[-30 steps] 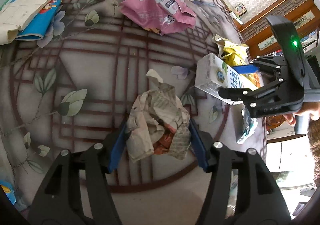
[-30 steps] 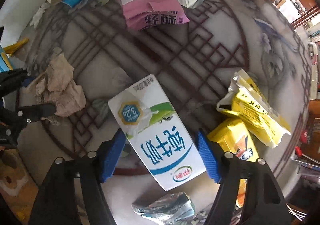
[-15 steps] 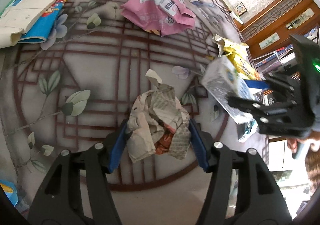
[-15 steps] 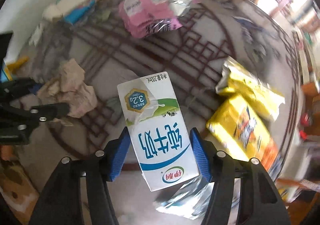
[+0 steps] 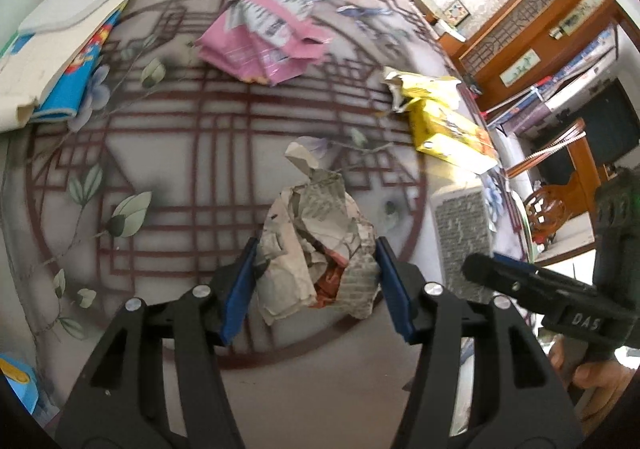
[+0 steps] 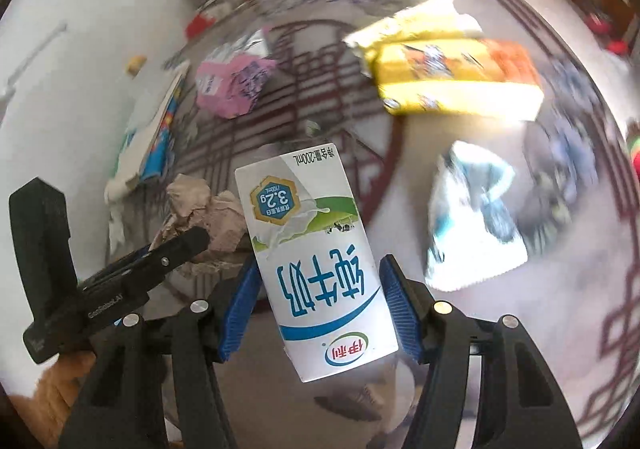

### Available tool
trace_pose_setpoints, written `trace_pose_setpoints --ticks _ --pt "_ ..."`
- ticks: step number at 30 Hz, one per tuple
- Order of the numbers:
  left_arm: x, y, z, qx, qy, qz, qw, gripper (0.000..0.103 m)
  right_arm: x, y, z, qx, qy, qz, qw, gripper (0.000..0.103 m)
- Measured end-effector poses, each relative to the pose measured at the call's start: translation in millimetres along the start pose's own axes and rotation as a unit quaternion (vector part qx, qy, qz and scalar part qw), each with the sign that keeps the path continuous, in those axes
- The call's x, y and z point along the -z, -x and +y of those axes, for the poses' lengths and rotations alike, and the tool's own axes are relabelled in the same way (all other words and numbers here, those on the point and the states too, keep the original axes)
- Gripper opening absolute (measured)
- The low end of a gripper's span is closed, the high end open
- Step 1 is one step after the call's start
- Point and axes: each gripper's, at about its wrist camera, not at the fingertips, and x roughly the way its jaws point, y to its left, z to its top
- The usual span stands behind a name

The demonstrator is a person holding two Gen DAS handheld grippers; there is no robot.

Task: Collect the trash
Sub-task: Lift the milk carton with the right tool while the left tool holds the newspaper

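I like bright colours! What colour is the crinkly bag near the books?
Pink bag, clearest in the left wrist view.

Pink wrapper (image 5: 264,45), yellow packet (image 5: 448,129)

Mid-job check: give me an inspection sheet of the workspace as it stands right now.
Surface: round patterned table, glossy.
Job's things: crumpled newspaper and milk carton both gripped; pink bag, yellow wrappers and silvery wrapper lie on the table.
Clutter: booklets stacked at the table edge.
Grippers: left gripper shut on the newspaper; right gripper shut on the carton.
Cables: nothing seen.
Surroundings: wooden furniture beyond the table.
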Motion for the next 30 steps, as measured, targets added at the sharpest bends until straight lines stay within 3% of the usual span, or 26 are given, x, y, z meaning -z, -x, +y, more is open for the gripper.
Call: trace_pose_setpoints --ticks 15,24,28,30 --pt "-1 18 -37 0.029 -0.033 -0.022 0.9988 0.055 21 41 -35 0.022 -0.056 -0.058 0.997 0.058" --pt "0 19 -47 0.034 -0.037 -0.021 0.9985 0.055 24 49 -44 0.025 -0.058 -0.058 0.996 0.052" --pt "2 17 -46 0.031 -0.035 -0.019 0.9987 0.055 25 48 -49 0.04 -0.06 -0.054 0.996 0.054" --pt "3 17 -44 0.029 -0.032 -0.019 0.9989 0.055 23 44 -51 0.058 -0.055 -0.045 0.996 0.063"
